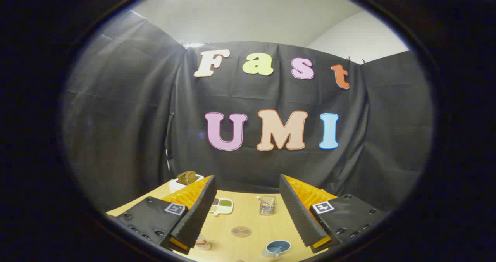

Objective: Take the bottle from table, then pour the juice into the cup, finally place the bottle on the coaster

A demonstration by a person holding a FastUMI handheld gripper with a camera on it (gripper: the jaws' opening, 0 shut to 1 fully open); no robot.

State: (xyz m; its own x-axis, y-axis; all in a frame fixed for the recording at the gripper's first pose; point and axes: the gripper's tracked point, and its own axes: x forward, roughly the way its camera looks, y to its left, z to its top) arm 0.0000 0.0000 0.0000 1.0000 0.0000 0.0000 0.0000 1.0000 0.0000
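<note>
Bottle stands on the wooden table, partly hidden behind my left finger. Beside it lie the round coaster and, nearer the right finger, the blue cup. My gripper hangs above them with its fingers wide apart, holding nothing; beyond sit a glass jar and a small divided dish.

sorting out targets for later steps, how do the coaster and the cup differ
The coaster is a flat, dull brown disc lying on the table; the cup is a raised, blue, open-topped vessel. The coaster lies farther ahead between the open gripper fingers; the cup sits nearer, towards the right finger. Both are round and stand untouched.
</note>
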